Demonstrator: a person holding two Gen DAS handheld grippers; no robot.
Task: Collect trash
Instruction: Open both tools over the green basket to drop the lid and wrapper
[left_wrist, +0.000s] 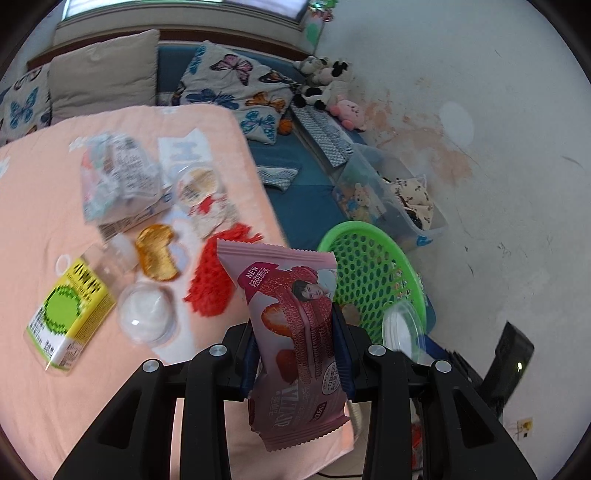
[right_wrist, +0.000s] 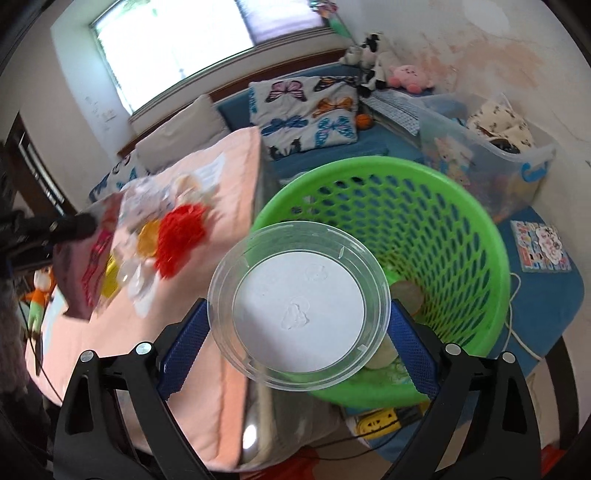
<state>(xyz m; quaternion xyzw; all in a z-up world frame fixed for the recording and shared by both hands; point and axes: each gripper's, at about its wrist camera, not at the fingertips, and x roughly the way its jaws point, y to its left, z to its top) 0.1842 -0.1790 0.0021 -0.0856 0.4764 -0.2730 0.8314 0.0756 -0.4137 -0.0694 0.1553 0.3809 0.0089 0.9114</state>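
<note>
Left wrist view: the left gripper (left_wrist: 301, 354) is clamped on a pink strawberry snack wrapper (left_wrist: 295, 314), held upright over the near edge of the peach-covered table (left_wrist: 29, 229). Much litter is left on the cloth: a crumpled clear bag (left_wrist: 118, 177), a yellow-green carton (left_wrist: 68, 314), a clear domed cup (left_wrist: 147, 314), a gold foil piece (left_wrist: 157, 253), a round cup lid (left_wrist: 195, 184) and a red tufted scrap (left_wrist: 216, 277). The green basket (left_wrist: 354, 236) stands just beside the table, to the right and lower.

Right wrist view: the right gripper (right_wrist: 295, 328) has its jaws wide, one at each side of a clear round plastic lid (right_wrist: 299, 306), apparently gripping it across its width. The lid hangs over the near rim of the green basket (right_wrist: 498, 240), which already has a few pieces at its bottom.

My judgement: collection is under way but early; two items are in hand awaiting the drop, and most of the table remains.
</note>
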